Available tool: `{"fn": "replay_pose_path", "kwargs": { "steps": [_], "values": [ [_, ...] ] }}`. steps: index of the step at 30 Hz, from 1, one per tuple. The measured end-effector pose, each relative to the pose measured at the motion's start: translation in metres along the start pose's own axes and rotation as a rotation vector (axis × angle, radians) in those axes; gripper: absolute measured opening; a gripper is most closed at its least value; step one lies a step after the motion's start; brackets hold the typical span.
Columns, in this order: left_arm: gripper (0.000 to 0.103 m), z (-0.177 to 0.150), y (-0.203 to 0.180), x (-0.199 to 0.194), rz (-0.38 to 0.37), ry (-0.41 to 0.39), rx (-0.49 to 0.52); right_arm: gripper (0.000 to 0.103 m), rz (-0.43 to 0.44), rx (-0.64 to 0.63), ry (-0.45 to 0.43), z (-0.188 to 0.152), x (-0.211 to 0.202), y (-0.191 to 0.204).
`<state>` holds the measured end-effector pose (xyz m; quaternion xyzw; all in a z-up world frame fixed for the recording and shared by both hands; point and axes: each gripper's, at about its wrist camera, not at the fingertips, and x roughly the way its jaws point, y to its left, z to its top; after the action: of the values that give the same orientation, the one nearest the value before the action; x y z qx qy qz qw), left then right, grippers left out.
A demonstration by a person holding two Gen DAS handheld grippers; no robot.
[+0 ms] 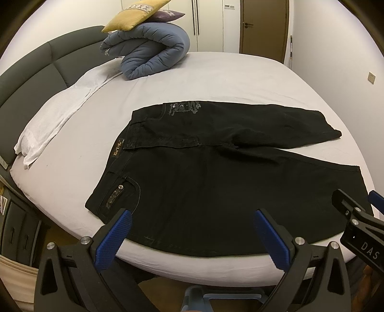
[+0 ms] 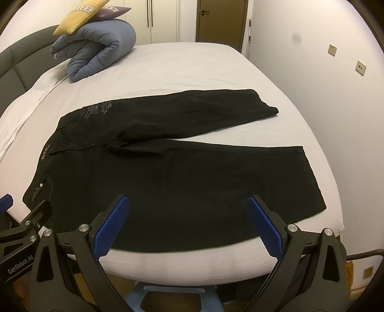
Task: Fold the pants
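Black pants [image 1: 216,172] lie spread flat on the white bed sheet [image 1: 216,79], waistband to the left, two legs running right and slightly apart. They also show in the right wrist view [image 2: 180,172]. My left gripper [image 1: 192,220] is open and empty, hovering over the near edge of the pants near the hip pocket. My right gripper [image 2: 188,208] is open and empty, over the near leg. The right gripper's body shows at the right edge of the left wrist view [image 1: 355,216]; the left gripper's body shows at the left edge of the right wrist view [image 2: 26,220].
A rolled blue duvet [image 1: 148,52] with a yellow cushion [image 1: 134,16] and a purple one on top sits at the bed's far left. A white folded cloth [image 1: 55,112] lies along the dark headboard [image 1: 36,72]. A door [image 1: 264,26] and wall stand beyond.
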<state>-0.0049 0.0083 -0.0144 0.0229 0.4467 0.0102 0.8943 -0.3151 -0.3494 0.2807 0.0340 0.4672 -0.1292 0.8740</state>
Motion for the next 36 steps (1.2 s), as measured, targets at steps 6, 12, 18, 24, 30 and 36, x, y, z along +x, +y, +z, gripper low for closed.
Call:
{"fn": "replay_pose_path", "kwargs": {
  "steps": [6, 12, 18, 24, 30, 36],
  "values": [
    [0.103, -0.0019, 0.0008, 0.0018, 0.003, 0.006, -0.002, 0.099, 0.003, -0.004, 0.002, -0.0016, 0.0011, 0.0028],
    [0.103, -0.0028, 0.0012, 0.0033, 0.005, 0.008, 0.001, 0.1, 0.005, -0.005, 0.003, -0.0028, 0.0024, 0.0035],
    [0.103, -0.0033, 0.0013, 0.0042, 0.005, 0.013, 0.002, 0.099, 0.006, -0.003, 0.006, -0.0044, 0.0031, 0.0052],
    [0.103, -0.0048, 0.0011, 0.0047, 0.005, 0.016, 0.003, 0.099, 0.007, -0.004, 0.006, -0.005, 0.0032, 0.0062],
    [0.103, -0.005, -0.0015, 0.0053, 0.005, 0.018, 0.007, 0.1, 0.008, -0.002, 0.006, -0.0051, 0.0031, 0.0058],
    [0.103, -0.004, -0.0026, 0.0055, 0.005, 0.02, 0.007, 0.1, 0.012, 0.002, 0.008, -0.0056, 0.0035, 0.0046]
  ]
}}
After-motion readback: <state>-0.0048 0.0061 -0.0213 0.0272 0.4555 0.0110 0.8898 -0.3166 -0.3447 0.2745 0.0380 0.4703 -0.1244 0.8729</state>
